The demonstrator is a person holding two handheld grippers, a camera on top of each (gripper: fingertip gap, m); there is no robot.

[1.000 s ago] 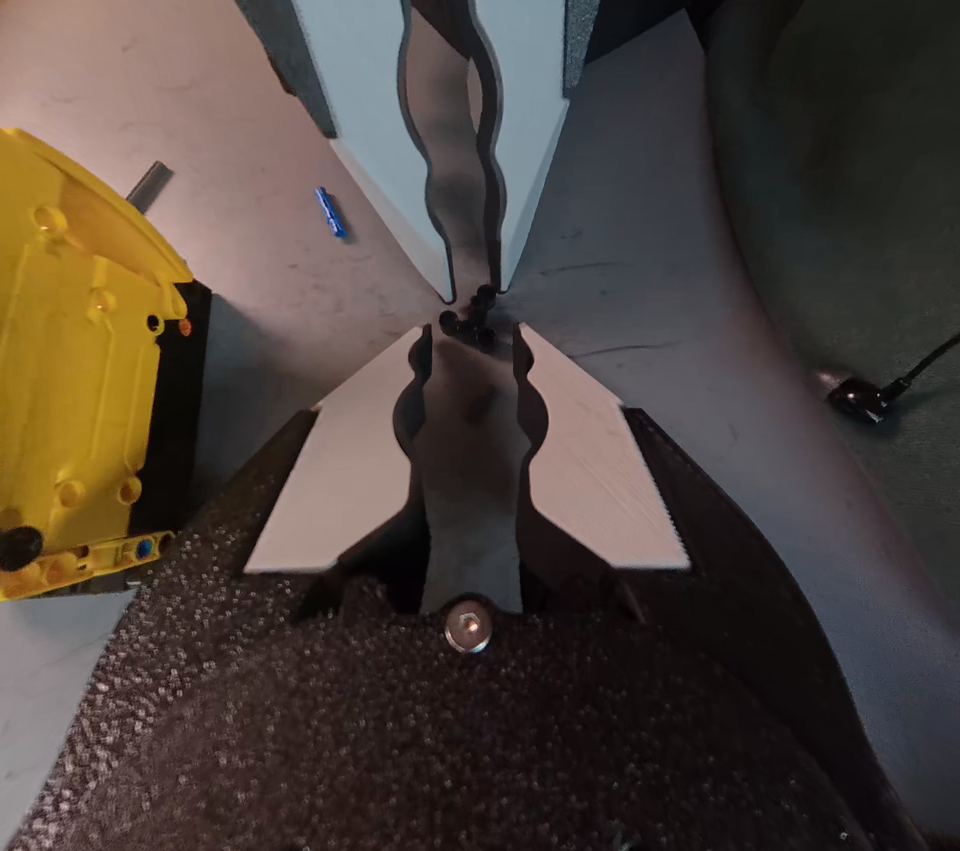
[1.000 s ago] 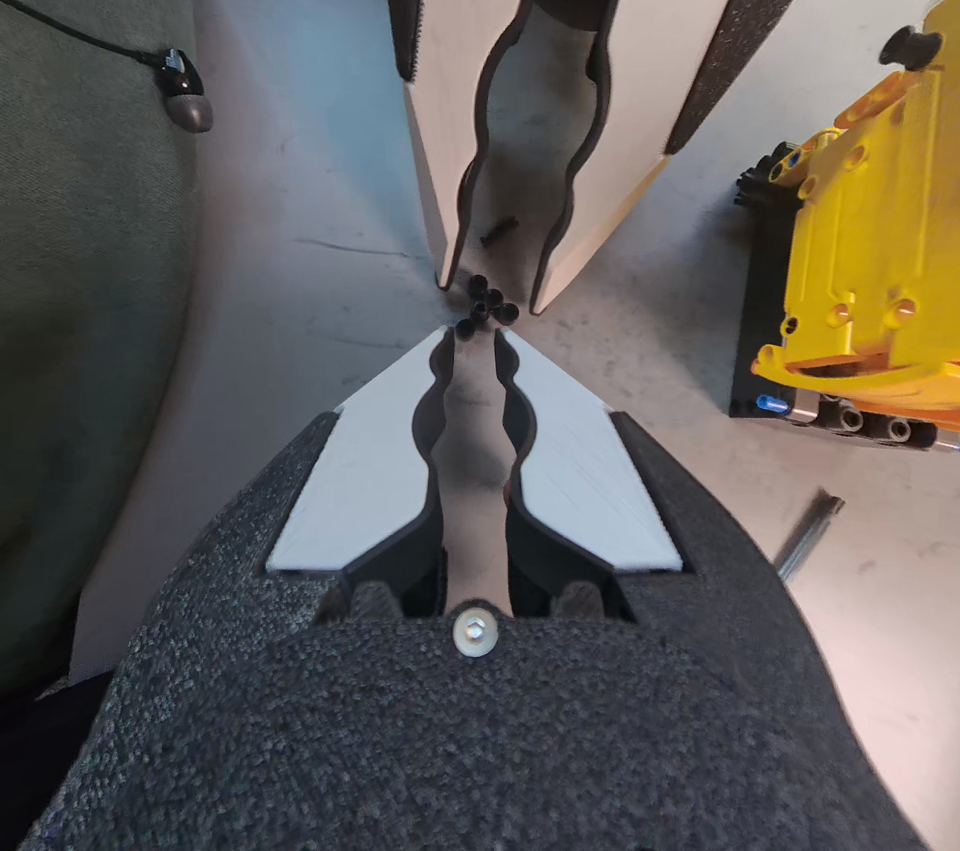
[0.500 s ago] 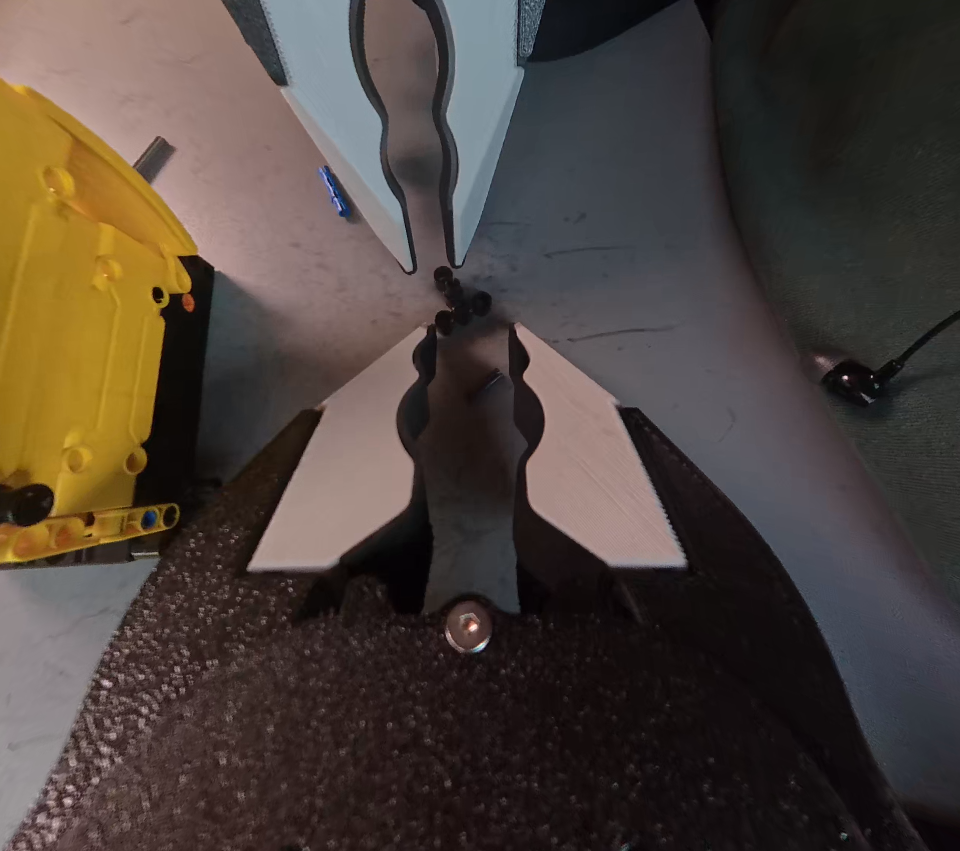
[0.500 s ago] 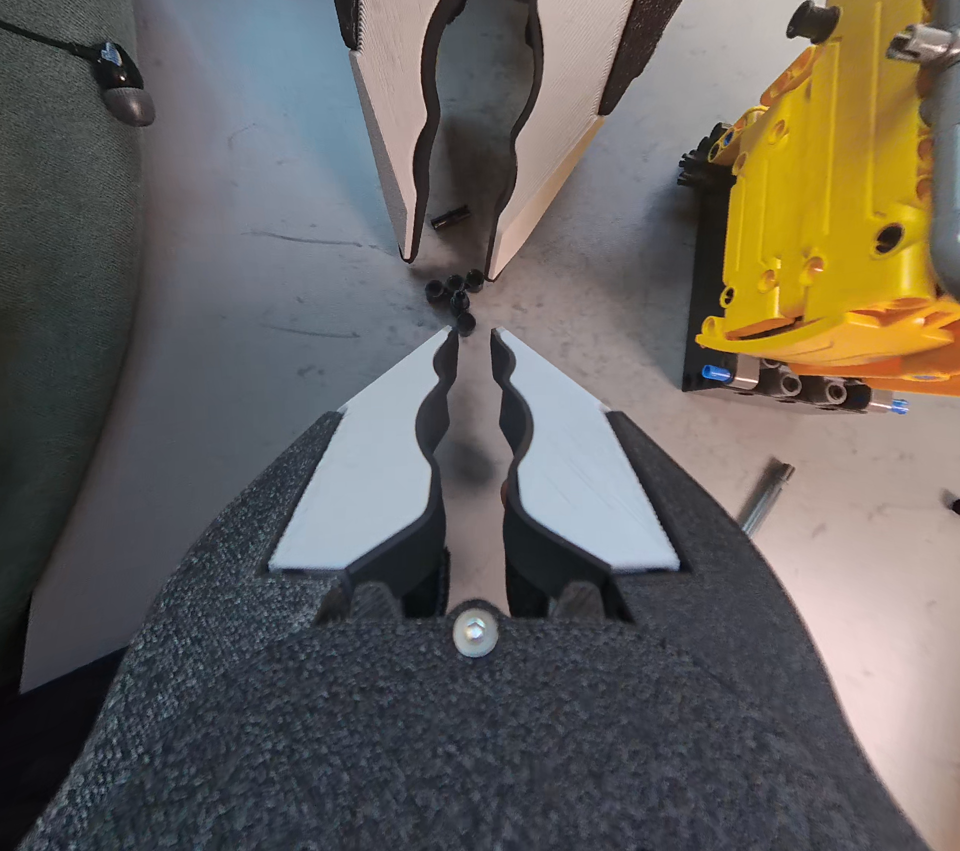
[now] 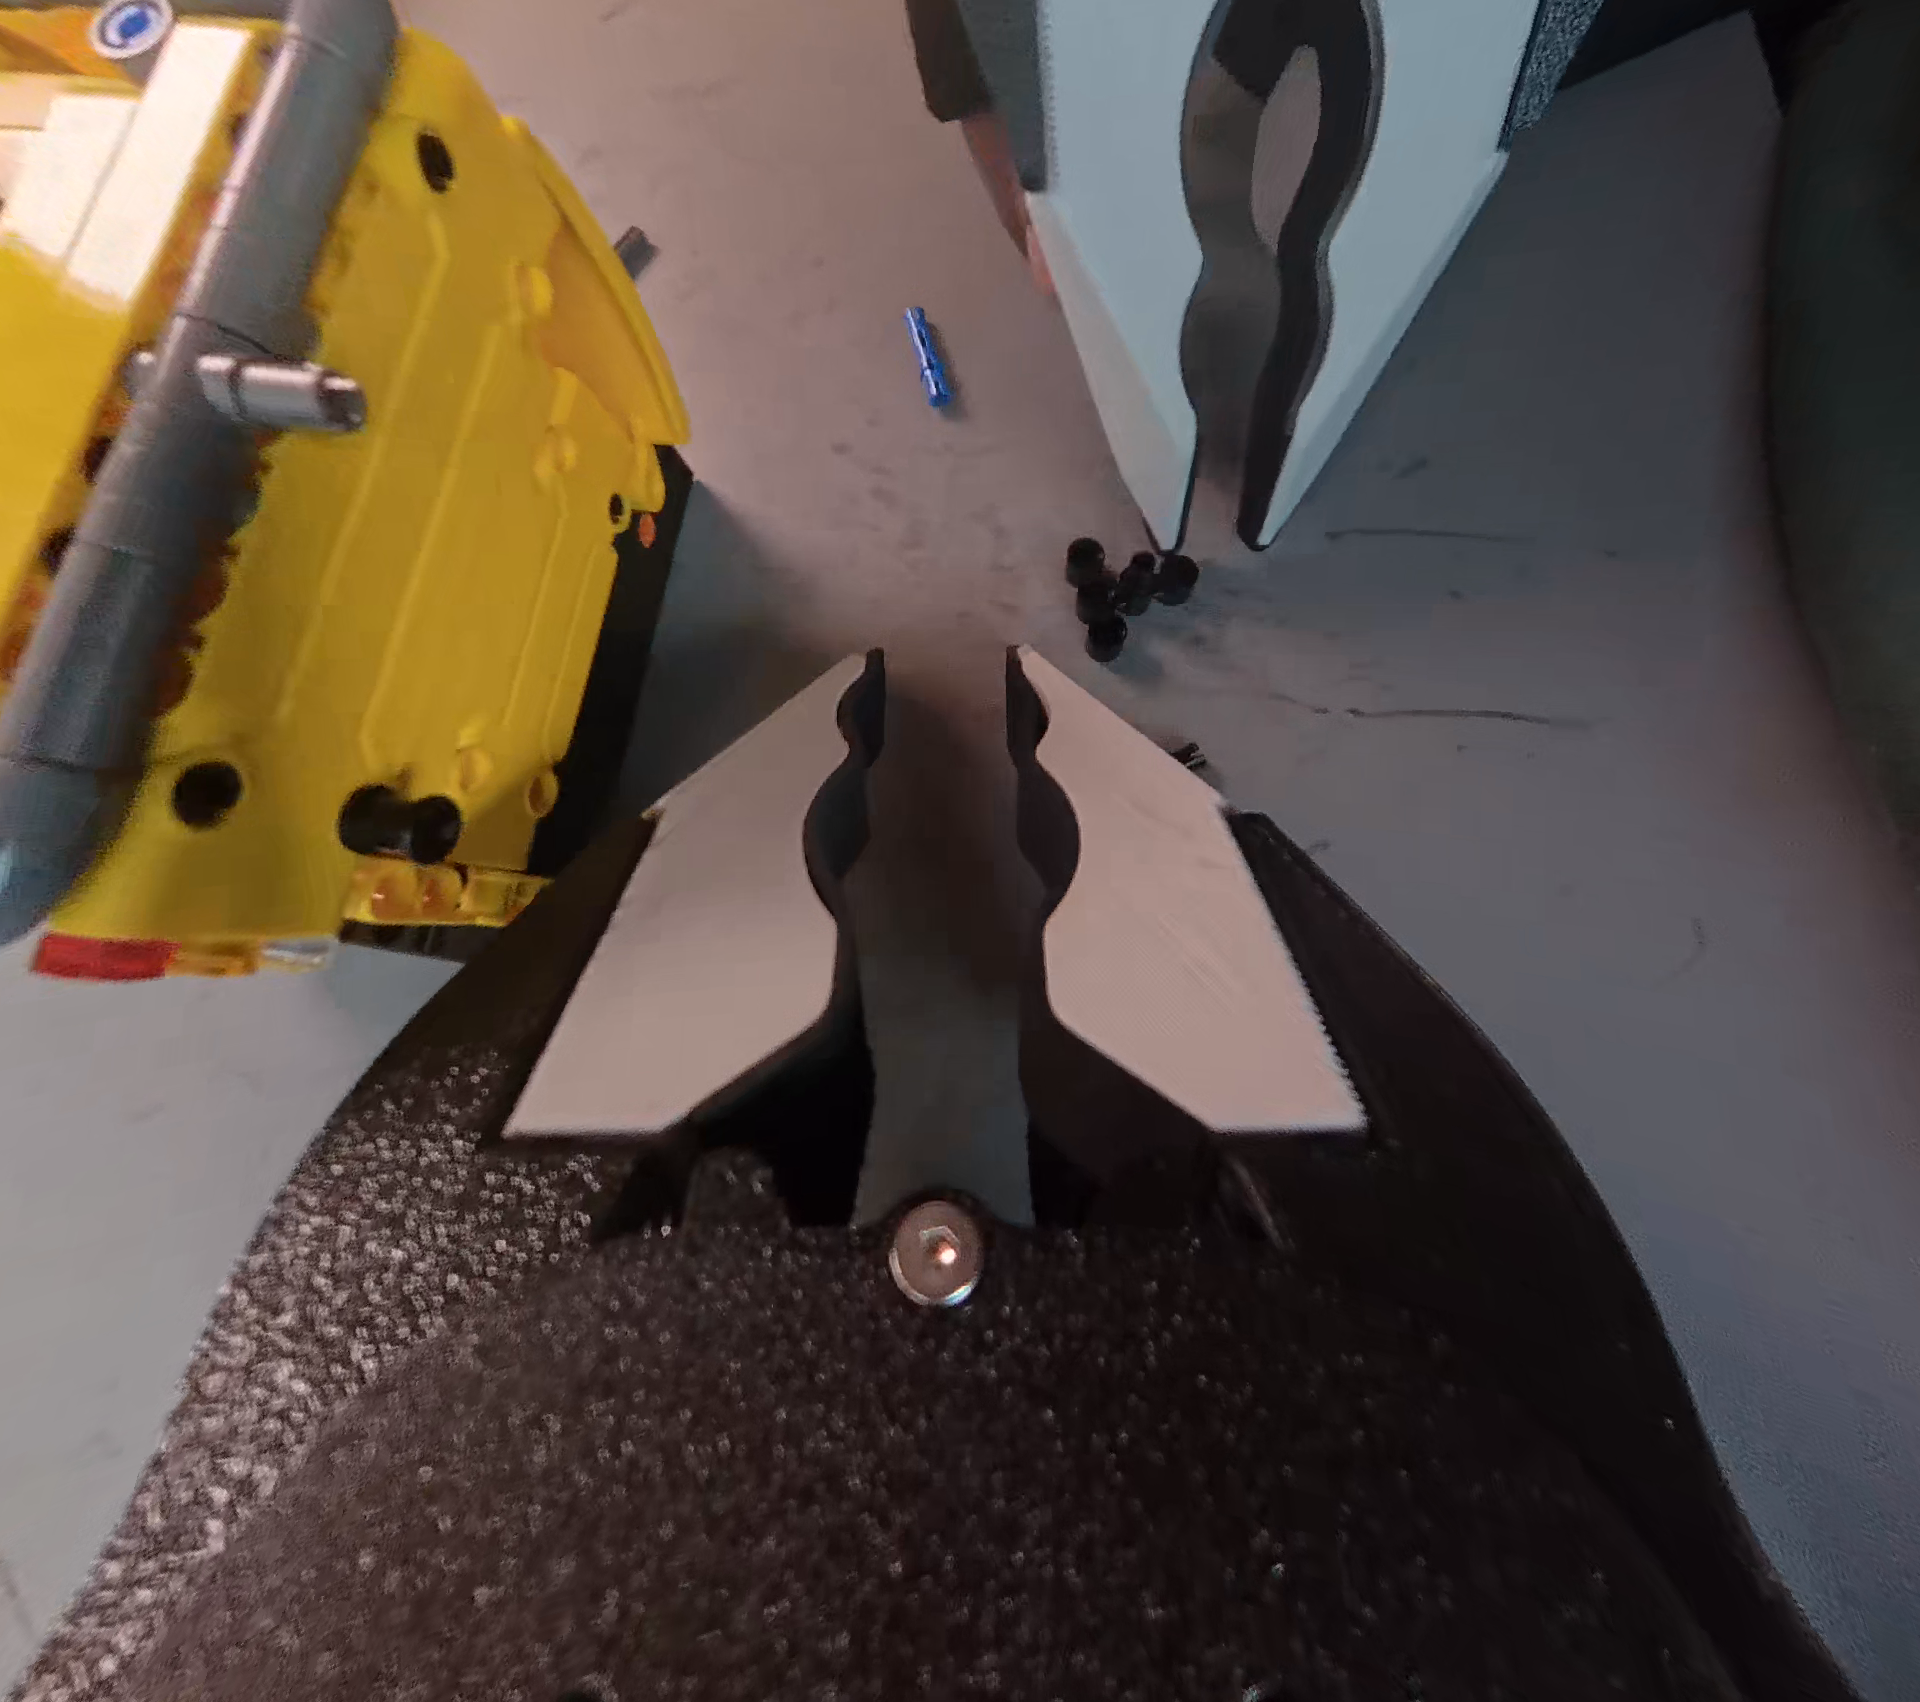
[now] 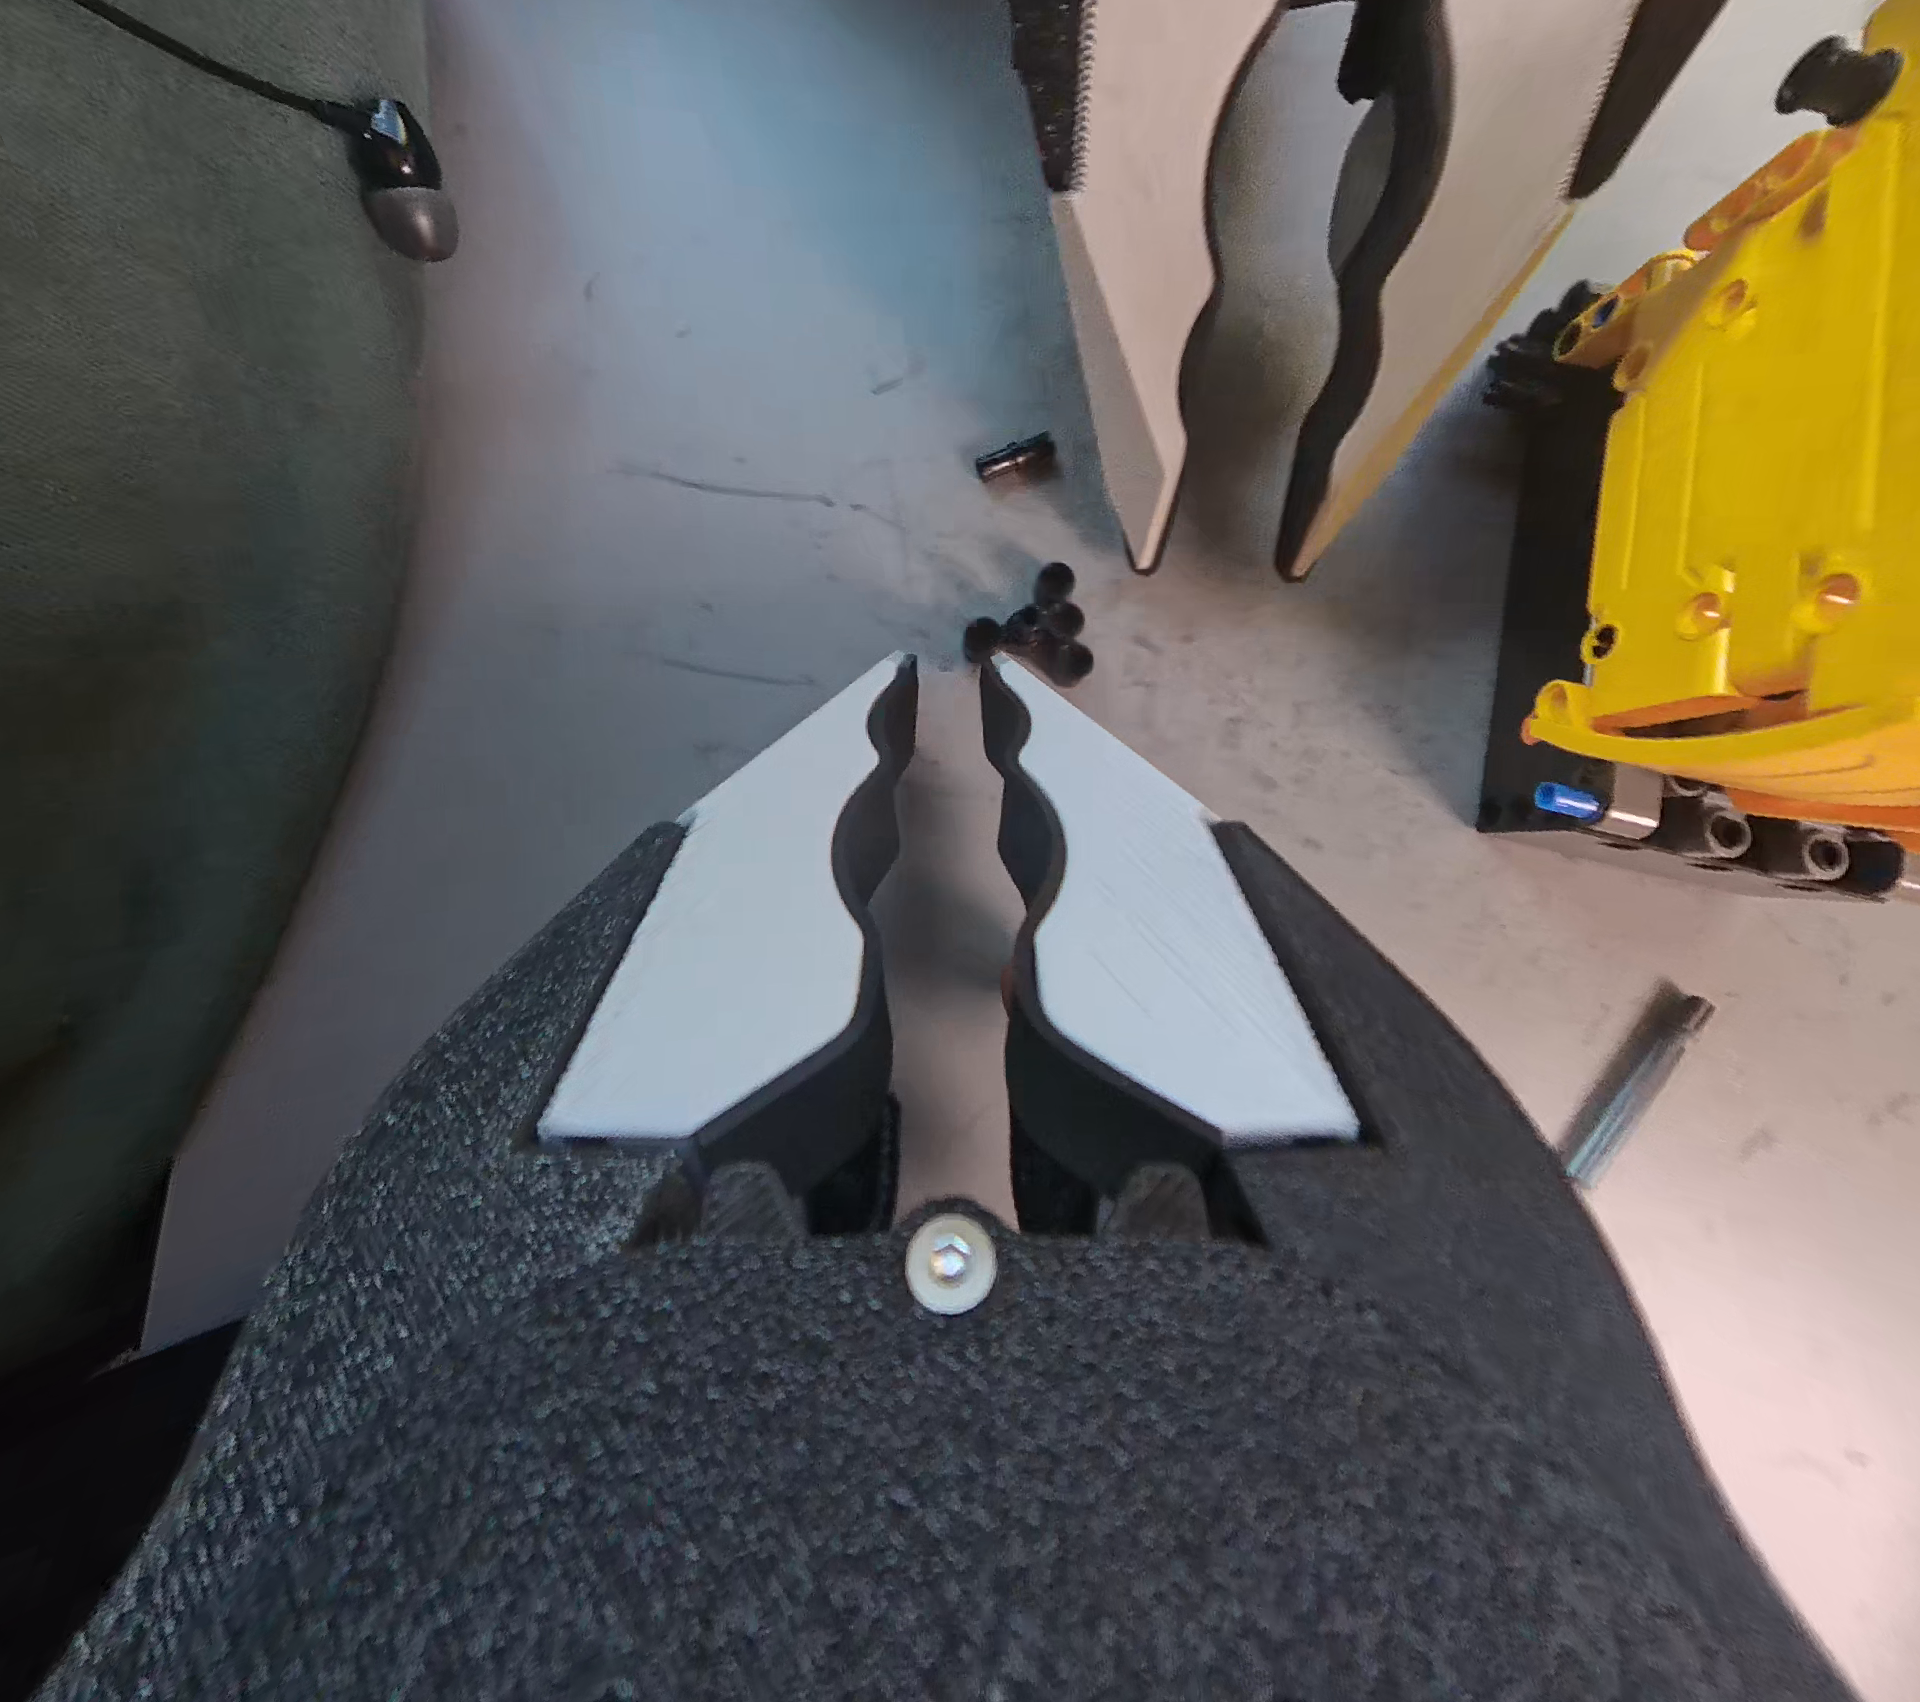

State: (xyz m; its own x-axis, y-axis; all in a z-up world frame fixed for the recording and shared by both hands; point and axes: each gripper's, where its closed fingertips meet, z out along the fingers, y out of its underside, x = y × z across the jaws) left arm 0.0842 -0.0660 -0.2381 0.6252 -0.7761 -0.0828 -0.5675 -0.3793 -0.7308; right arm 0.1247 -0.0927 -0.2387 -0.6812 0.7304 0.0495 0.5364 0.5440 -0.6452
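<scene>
Desk: pale, scuffed desk [image 6: 665,218], yellow brick model [image 5: 395,509] on my left side.
Pins: black pin cluster [image 6: 1034,624] touching my right gripper [image 6: 948,665] tips.
Fingers: right slightly parted, left gripper [image 5: 940,660] wider; both empty, I think.

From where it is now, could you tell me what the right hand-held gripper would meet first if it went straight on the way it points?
Probably the cluster of small black pieces, lying just ahead of the right hand-held gripper and slightly to its right; its narrow gap may pass beside them. Depth is uncertain.

A cluster of small pins [image 5: 1122,592] lies on the table [image 5: 1558,873], right of the brick model [image 5: 416,561].
</scene>
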